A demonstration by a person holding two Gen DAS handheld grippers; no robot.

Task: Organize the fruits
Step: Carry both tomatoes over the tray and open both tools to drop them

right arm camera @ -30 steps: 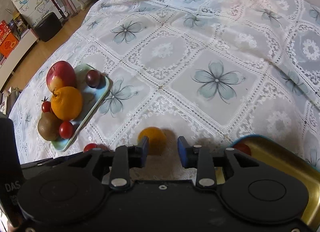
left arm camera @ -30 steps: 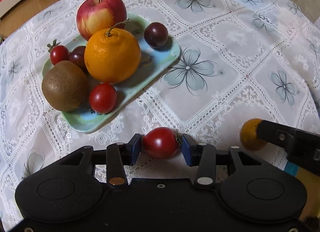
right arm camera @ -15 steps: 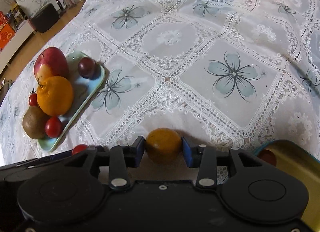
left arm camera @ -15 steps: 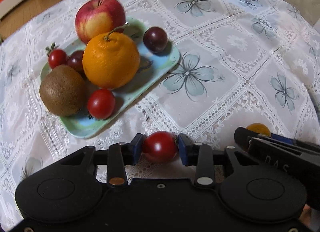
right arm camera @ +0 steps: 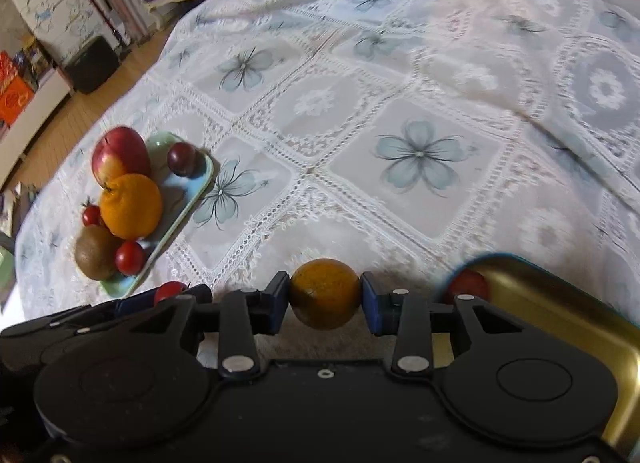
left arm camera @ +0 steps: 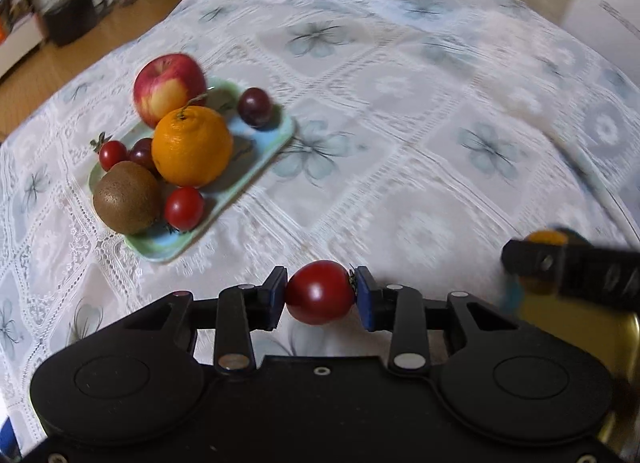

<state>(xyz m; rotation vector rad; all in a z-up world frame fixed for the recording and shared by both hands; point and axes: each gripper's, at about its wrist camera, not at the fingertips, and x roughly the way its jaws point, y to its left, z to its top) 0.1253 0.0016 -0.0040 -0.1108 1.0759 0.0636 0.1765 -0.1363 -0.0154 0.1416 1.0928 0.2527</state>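
— Holding fruit in both hands, aren't we? What does each tool have?

— Our left tool [left arm camera: 320, 297] is clamped on a red tomato [left arm camera: 319, 292], pads pressing it from either side, lifted above the lace cloth of the counter [left arm camera: 400, 143]. Our right tool [right arm camera: 325, 299] is closed the same way around a small orange fruit [right arm camera: 324, 293].

— And where do they go, we think?

— We judge there are two candidates. The green tray [left arm camera: 262, 155] lies ahead and to the left of both tools, already carrying an apple [left arm camera: 170, 87], a big orange [left arm camera: 192, 145], a kiwi [left arm camera: 127, 196], cherry tomatoes and dark plums. The gold tin [right arm camera: 568, 311] sits just beside our right tool, on its right, with something red [right arm camera: 468, 283] at its near corner.

— So which hand is nearer which?

— Our left one is nearer the tray; our right is almost over the tin. The tray's long axis runs diagonally away from us, and its free space is the far right strip near the lone plum [left arm camera: 255, 101].
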